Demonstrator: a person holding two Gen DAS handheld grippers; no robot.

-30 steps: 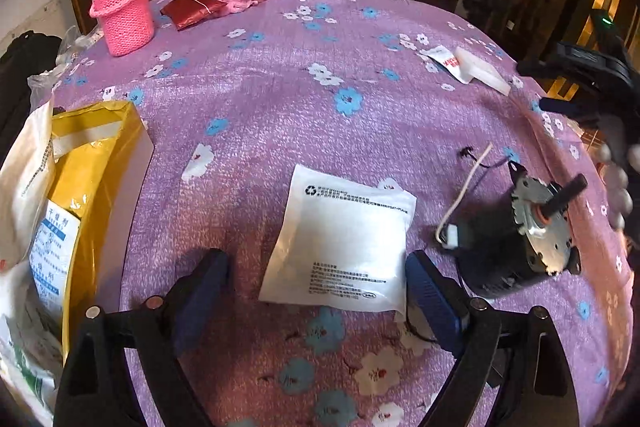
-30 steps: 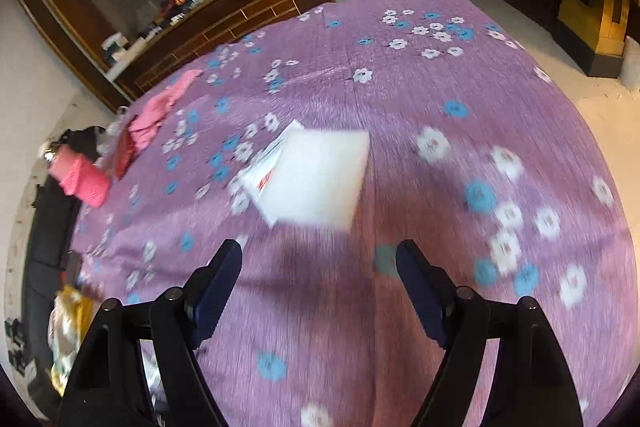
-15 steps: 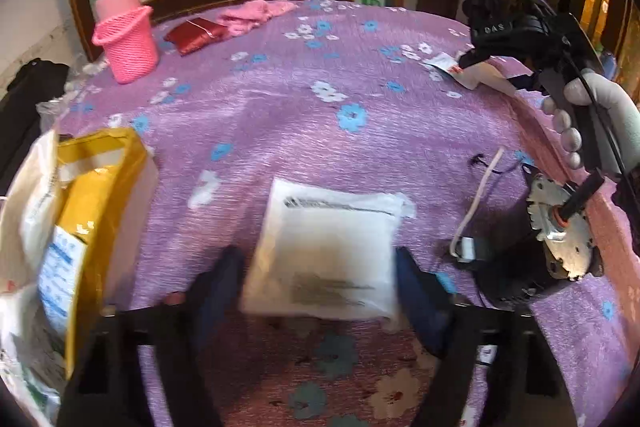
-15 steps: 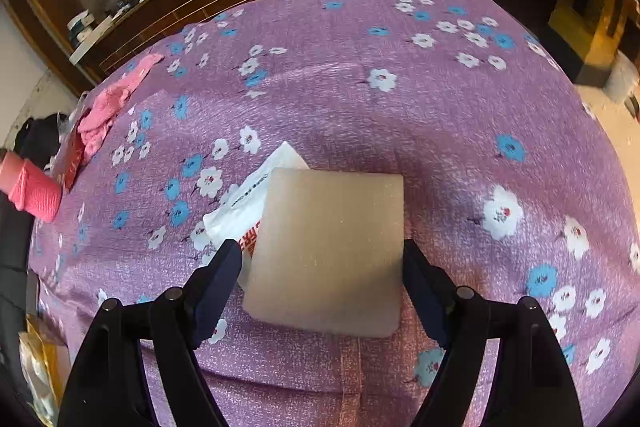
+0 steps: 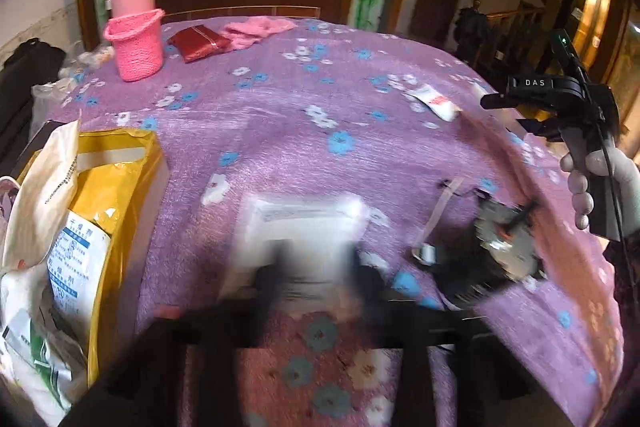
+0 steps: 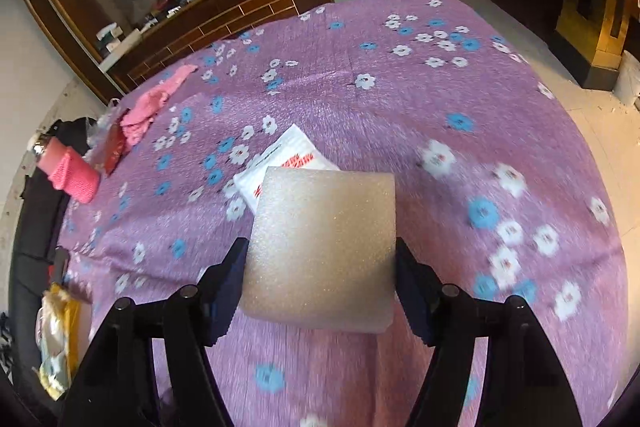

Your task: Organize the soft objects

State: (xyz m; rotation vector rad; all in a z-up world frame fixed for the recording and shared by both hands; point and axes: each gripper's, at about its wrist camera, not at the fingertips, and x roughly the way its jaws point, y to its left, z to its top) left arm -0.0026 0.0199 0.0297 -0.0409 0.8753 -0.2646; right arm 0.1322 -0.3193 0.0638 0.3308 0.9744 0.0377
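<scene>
Left gripper [image 5: 316, 267], blurred, jaws closing on the near edge of the white packet [image 5: 304, 227] lying on the purple floral cloth [image 5: 280, 115]. Right gripper [image 6: 320, 267] closing, foam pad [image 6: 324, 247] between its jaws, contact unclear. Red-printed pouch [image 6: 288, 155] behind the pad. Pink knit basket [image 5: 136, 47] far left.

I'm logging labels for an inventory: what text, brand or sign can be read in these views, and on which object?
"DAS": white letters on the black right gripper.
White-and-blue label on the yellow plastic bag: printed characters, too small to read.
Flat white packet in the left gripper: blurred.
White red-printed sachet: unreadable.
</scene>
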